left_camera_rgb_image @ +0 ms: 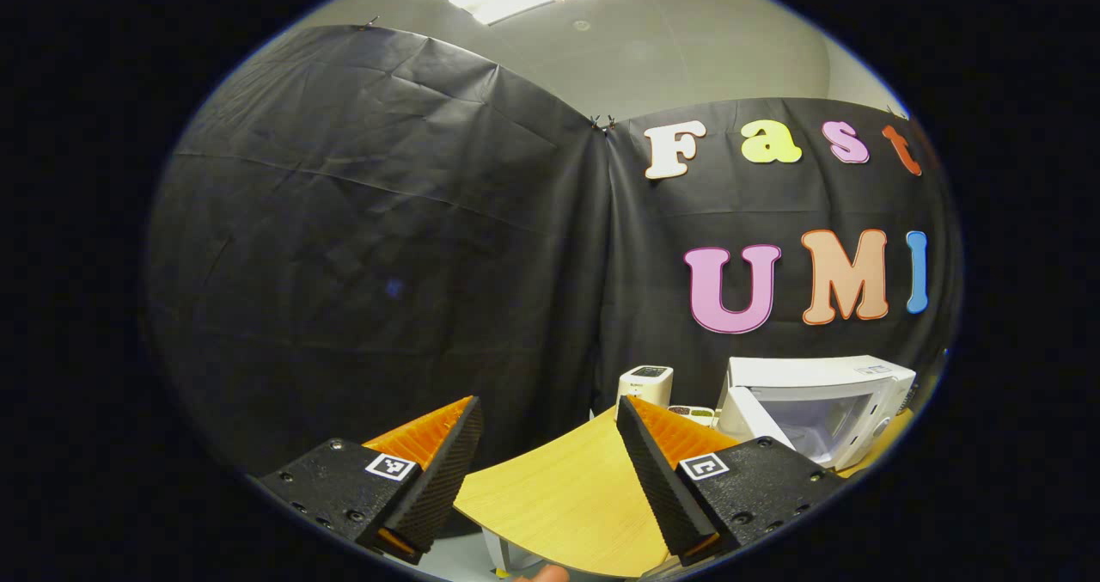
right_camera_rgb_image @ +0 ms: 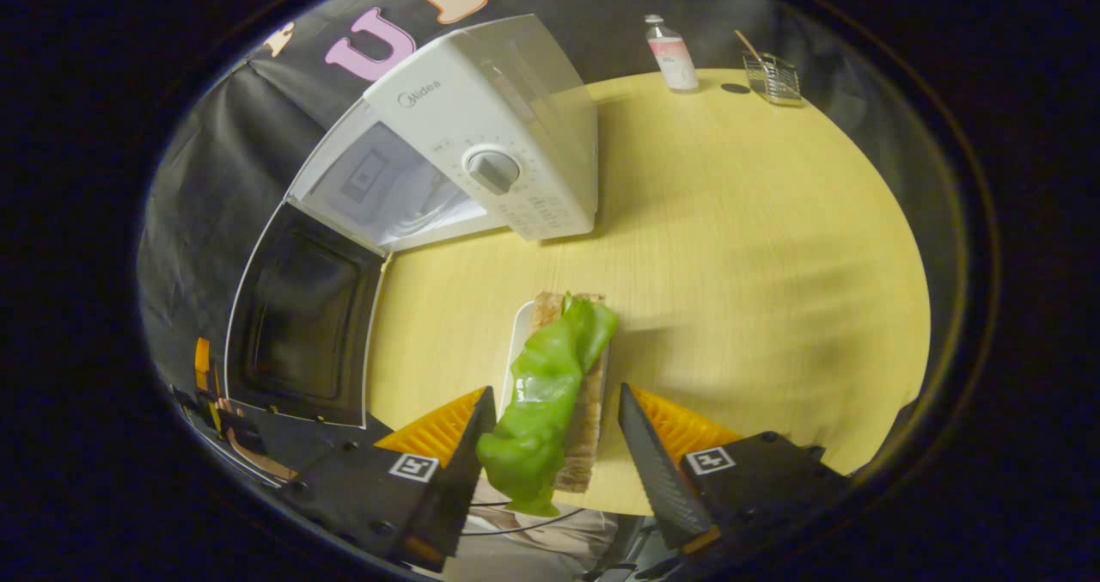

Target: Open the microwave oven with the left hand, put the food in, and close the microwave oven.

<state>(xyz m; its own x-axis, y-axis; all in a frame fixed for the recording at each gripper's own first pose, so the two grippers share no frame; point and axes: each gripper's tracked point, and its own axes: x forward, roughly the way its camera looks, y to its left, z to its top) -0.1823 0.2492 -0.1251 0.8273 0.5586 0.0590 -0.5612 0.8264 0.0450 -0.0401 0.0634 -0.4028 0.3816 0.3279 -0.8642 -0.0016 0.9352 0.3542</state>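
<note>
1 microwave [right_camera_rgb_image: 481,152], 1 sandwich [right_camera_rgb_image: 559,393], 1 bottle [right_camera_rgb_image: 672,53], 1 wire basket [right_camera_rgb_image: 772,79].

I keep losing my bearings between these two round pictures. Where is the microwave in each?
Left gripper view: the microwave sits low right, door open, past the gripper's fingers.
Right gripper view: the microwave sits upper left, its door swung open at left.
Shared landmark: the yellow wooden table.

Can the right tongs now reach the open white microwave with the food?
Probably yes: the white microwave oven stands with its door swung open, and bare wooden table lies between it and the right tongs.
</note>
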